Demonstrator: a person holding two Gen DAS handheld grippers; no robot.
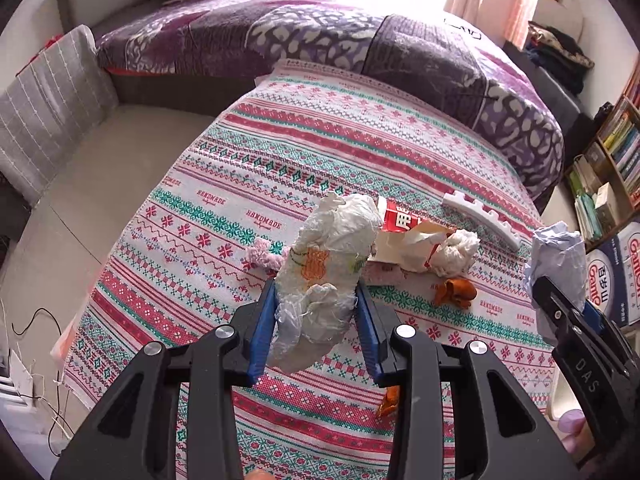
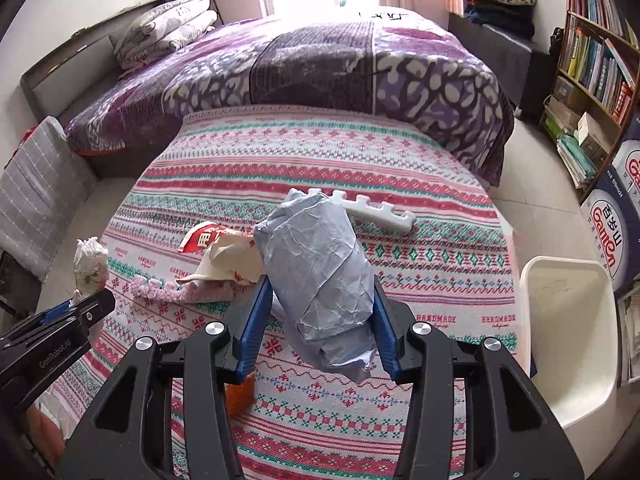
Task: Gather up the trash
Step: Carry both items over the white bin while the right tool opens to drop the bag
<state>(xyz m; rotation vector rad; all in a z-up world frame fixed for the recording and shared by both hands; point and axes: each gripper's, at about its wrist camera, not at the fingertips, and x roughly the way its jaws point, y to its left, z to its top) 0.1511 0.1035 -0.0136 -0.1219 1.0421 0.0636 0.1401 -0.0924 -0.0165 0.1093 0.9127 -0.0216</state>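
My left gripper point(image 1: 316, 300) is shut on a crumpled white plastic bag point(image 1: 328, 272) with an orange print, held above the patterned tablecloth point(image 1: 280, 152). My right gripper point(image 2: 320, 300) is shut on a crumpled pale blue paper wad point(image 2: 320, 276), also held above the cloth. On the cloth lie a red and white torn package point(image 1: 404, 236), a white tissue wad point(image 1: 456, 252), orange peel point(image 1: 456, 292), a pink fuzzy piece point(image 1: 262, 256) and a white notched foam strip point(image 1: 484, 216). The right gripper and its blue paper show at the right of the left wrist view point(image 1: 560, 260).
A white bin point(image 2: 568, 340) stands at the table's right edge. A bed with a purple blanket point(image 2: 320, 60) lies behind the table. A bookshelf point(image 2: 592, 68) and cardboard boxes point(image 2: 616, 216) are at right. A grey chair point(image 1: 48, 104) stands at left. Another orange scrap point(image 2: 240, 394) lies under my right gripper.
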